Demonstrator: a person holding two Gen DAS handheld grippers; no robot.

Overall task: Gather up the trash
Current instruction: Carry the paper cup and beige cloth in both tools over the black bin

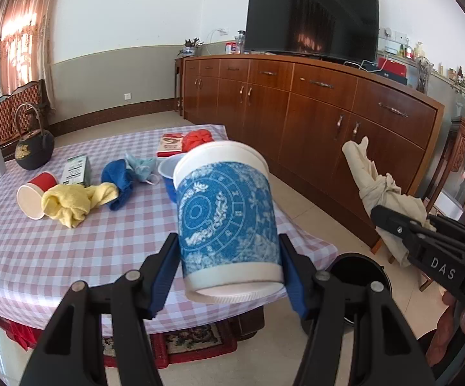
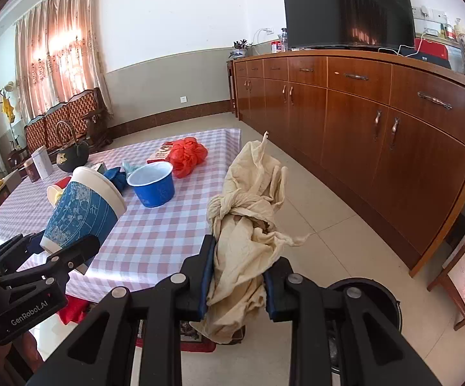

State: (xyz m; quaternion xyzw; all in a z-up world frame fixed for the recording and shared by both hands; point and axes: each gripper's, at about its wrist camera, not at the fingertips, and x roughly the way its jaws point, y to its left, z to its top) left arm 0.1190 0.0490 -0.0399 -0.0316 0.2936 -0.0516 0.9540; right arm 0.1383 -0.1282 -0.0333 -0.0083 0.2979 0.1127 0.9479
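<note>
The dark round bin [image 2: 365, 302] sits on the floor just off the worktop [image 1: 71, 251] corner, below both loads, nearer the right gripper [image 2: 239, 278] pinching a knotted cream bag [image 2: 248, 225] than the left gripper [image 1: 230, 267] clamping the tilted blue-patterned cup [image 1: 227, 218].

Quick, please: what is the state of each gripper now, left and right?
Left gripper: closed on the blue patterned paper cup.
Right gripper: closed on the knotted cream cloth.
</note>
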